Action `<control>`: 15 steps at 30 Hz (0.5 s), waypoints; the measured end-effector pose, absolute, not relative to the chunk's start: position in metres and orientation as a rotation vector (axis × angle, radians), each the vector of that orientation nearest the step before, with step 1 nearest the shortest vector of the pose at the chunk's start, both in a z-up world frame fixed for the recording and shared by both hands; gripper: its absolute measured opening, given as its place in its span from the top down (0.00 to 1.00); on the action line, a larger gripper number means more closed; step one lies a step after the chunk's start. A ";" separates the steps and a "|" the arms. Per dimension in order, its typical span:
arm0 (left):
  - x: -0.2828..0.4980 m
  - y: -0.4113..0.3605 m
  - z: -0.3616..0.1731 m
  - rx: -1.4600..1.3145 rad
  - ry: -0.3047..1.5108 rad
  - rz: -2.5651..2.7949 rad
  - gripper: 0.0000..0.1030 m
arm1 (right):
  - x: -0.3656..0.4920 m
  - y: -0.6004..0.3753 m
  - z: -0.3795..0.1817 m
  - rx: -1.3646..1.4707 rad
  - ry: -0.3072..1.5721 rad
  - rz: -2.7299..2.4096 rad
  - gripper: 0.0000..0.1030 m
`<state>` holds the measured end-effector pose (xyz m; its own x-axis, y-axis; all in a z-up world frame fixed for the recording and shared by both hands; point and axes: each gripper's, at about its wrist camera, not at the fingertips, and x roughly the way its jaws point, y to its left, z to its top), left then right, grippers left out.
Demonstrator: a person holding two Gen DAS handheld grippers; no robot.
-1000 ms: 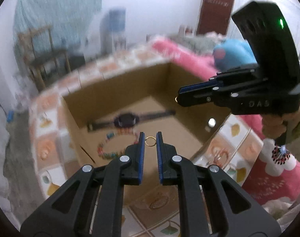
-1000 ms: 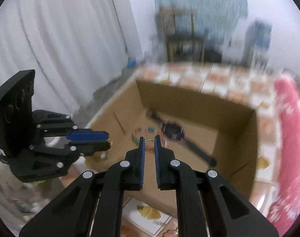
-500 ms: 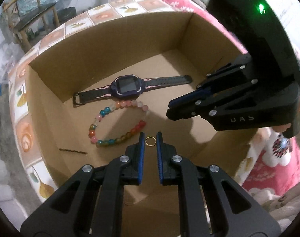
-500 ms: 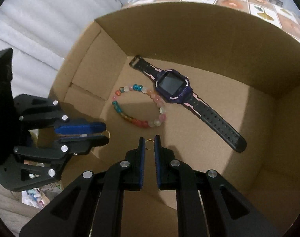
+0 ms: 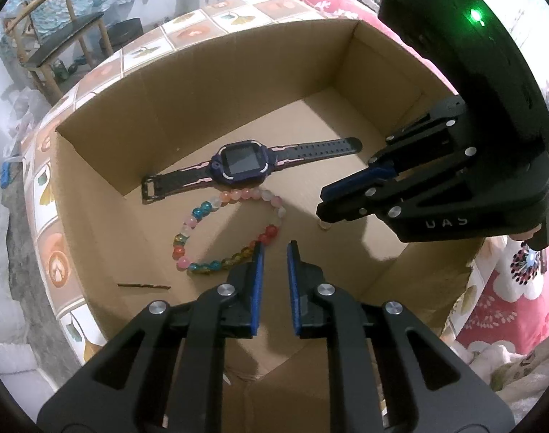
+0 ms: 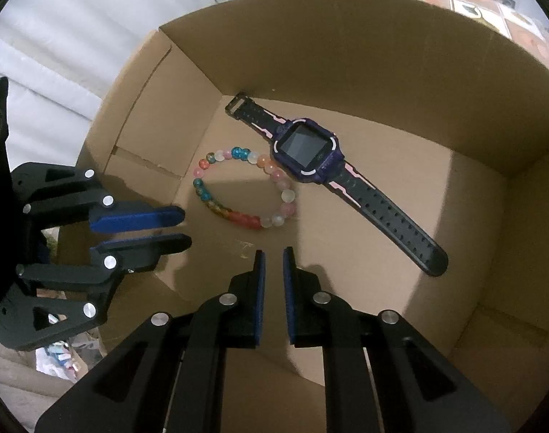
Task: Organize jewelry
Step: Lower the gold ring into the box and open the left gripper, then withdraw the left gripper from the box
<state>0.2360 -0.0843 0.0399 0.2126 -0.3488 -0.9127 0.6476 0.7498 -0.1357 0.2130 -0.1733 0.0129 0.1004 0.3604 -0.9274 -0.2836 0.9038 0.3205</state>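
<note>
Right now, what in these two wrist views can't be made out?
Left wrist view: a small pale speck under the right gripper, too small and partly covered to identify.
Left wrist view: the box floor nearest the camera, hidden by the left gripper.
Right wrist view: the watch screen, dark, unreadable.

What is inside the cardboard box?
Inside the box lie a watch and a bead bracelet on its floor. The right gripper covers part of the floor, and a small gold thing shows just under its tips.
</note>
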 end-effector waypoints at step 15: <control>0.202 -0.055 0.094 0.199 0.974 -0.680 0.46 | 0.160 -0.202 0.100 0.097 1.090 0.421 0.71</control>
